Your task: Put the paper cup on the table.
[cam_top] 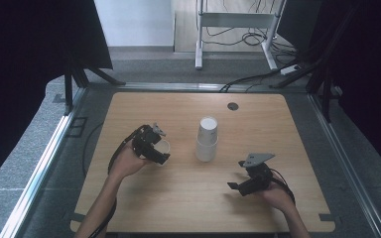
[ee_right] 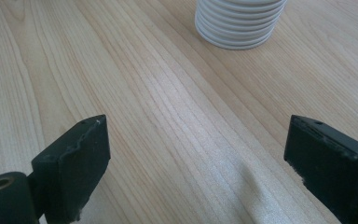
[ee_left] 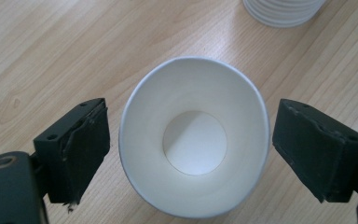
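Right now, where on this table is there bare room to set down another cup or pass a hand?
Bare wood lies along the near edge of the table between the two forearms, and across the far side behind the stack of cups. It is tighter mid-table, where the single cup stands upright between the left gripper pads, beside the stack.

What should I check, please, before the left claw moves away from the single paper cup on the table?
1. Left claw clear of the single cup: ok, a gap shows on both sides.
2. Single cup standing upright, mouth up: ok.
3. Cup empty: ok, its white bottom shows.
4. Stack of cups apart from the single cup: ok.
5. Right claw open with nothing between its jaws: ok, bare table below.
6. Cup steady enough not to tip: cannot tell.
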Motion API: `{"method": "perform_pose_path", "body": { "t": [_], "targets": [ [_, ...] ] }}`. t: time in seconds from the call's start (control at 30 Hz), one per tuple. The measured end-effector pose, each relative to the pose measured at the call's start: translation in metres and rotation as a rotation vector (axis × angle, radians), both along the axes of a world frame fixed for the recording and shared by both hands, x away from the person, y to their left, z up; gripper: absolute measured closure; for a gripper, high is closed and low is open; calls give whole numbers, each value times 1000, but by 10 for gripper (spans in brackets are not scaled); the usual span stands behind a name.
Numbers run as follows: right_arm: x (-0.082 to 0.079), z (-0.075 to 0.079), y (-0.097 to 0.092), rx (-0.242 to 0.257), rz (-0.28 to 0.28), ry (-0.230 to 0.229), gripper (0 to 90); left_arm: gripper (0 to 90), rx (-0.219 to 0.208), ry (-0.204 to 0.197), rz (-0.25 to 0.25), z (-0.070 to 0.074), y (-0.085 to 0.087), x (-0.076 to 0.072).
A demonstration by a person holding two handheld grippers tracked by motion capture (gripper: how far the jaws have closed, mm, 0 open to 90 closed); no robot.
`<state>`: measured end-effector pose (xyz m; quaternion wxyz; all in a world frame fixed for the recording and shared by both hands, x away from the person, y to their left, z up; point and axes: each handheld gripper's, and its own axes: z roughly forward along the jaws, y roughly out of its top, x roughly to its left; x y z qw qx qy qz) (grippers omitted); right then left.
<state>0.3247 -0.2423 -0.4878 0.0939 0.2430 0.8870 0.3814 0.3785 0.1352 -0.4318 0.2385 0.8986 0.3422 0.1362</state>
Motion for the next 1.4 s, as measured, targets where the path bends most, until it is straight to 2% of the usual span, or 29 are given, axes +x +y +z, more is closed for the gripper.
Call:
{"method": "perform_pose_path", "body": {
  "t": [0.27, 0.5, 1.0, 1.2, 1.4],
  "targets": [
    [0, 1, -1, 1, -3, 1, 75, 67, -34, -53, 11, 7, 3, -7],
    [0, 1, -2, 7, -10, 3, 76, 17, -107, -86, -2, 16, 5, -18],
    [-1, 6, -7, 19, -24, 8, 74, 0, -169, -170, -22, 30, 8, -48],
    [-2, 8, -10, 22, -32, -4, 71, 0, -183, -206, -8, 34, 15, -62],
    [-2, 9, -12, 24, -38, -8, 70, 0, -217, -229, 8, 32, 22, -77]
  ]
}}
